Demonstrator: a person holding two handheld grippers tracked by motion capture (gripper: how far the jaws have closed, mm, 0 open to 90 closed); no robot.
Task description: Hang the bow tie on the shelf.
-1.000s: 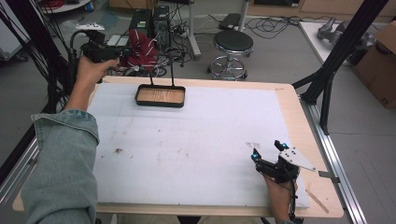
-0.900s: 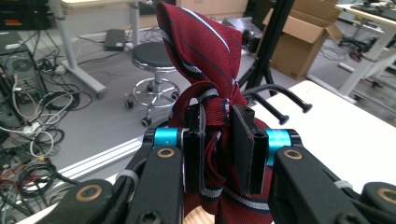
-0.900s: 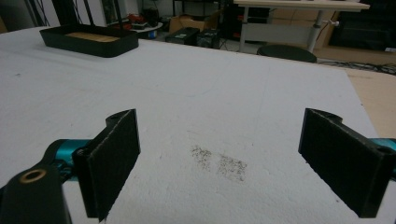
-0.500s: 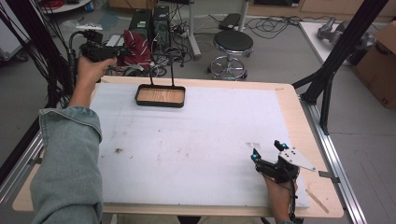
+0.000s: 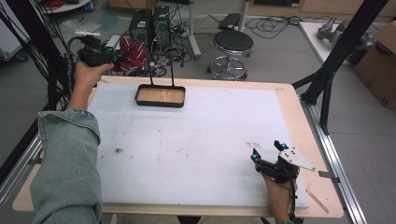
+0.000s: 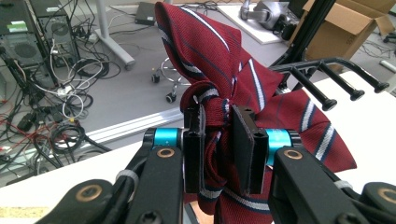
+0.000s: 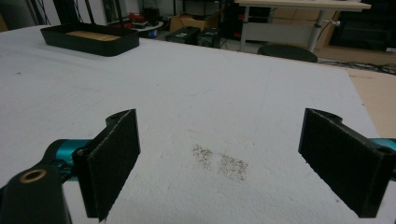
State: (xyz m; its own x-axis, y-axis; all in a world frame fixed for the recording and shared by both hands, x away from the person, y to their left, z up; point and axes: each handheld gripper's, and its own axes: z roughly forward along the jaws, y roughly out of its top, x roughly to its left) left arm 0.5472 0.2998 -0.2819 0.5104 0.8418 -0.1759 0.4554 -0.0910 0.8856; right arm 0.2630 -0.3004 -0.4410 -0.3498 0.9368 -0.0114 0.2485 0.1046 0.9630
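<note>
One black tray (image 5: 160, 96) sits on the surface (image 5: 196, 140), at its far edge; two thin black posts (image 5: 161, 70) rise from the tray's back rim. The tray's floor is bare wood-grain, with nothing lying in it. One dark red tie with white and navy stripes (image 6: 219, 70) is in play, and there are two tongs, one in each hand.

The left tongs (image 6: 219, 149) are clamped on the tie: in the left gripper view the two black pads press a bunched fold of the cloth between them, with more of it rising above the pads and spreading to the right. In the high view the left tongs (image 5: 95, 55) are held off the surface's far left corner, left of the tray and beyond it, so the tie hangs there beside the tray rather than in it.

The right tongs (image 5: 266, 154) are spread wide apart and hold nothing. They lie low over the white surface well away from the tray, at the near right corner, above a small dark smudge (image 7: 219, 163).
</note>
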